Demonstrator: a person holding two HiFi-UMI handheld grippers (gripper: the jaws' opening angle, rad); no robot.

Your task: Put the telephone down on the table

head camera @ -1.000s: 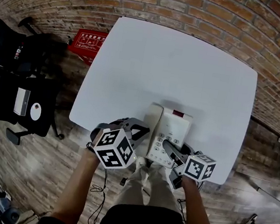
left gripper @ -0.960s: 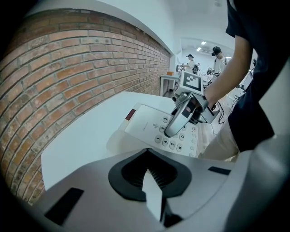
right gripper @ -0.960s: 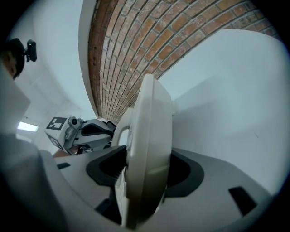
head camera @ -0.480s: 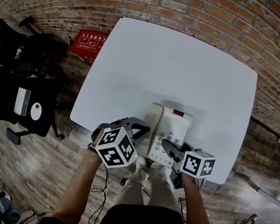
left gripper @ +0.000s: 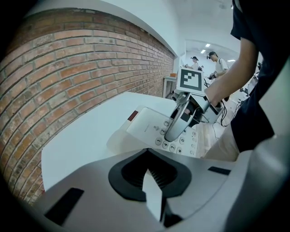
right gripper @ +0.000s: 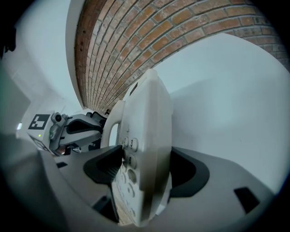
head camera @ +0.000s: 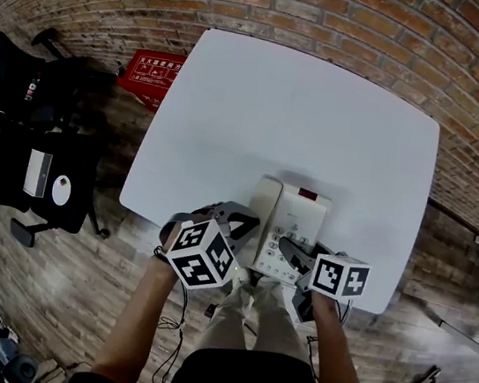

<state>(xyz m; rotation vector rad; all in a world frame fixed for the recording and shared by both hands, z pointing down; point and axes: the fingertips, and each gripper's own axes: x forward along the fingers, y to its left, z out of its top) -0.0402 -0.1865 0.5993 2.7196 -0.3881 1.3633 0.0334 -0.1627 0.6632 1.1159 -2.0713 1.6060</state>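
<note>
The white telephone (head camera: 292,225) lies flat on the white table (head camera: 304,116) close to its near edge, its handset (head camera: 261,205) in the cradle on its left side. My right gripper (head camera: 294,258) straddles the phone's near right corner. Its jaws have just been opening, and in the right gripper view the phone (right gripper: 147,149) stands edge-on between the pads, with a gap on either side. My left gripper (head camera: 233,221) is shut on nothing, just left of the phone's near end. The left gripper view shows the keypad (left gripper: 174,142) with the right gripper (left gripper: 179,124) over it.
Black office chairs (head camera: 16,135) stand on the wooden floor to the left of the table, with a red sign (head camera: 153,73) on the floor beside them. A brick wall (head camera: 355,16) runs behind the table. Two people (left gripper: 213,63) stand far off in the room.
The right gripper's marker cube has tipped a little. The telephone and the left gripper sit where they were.
</note>
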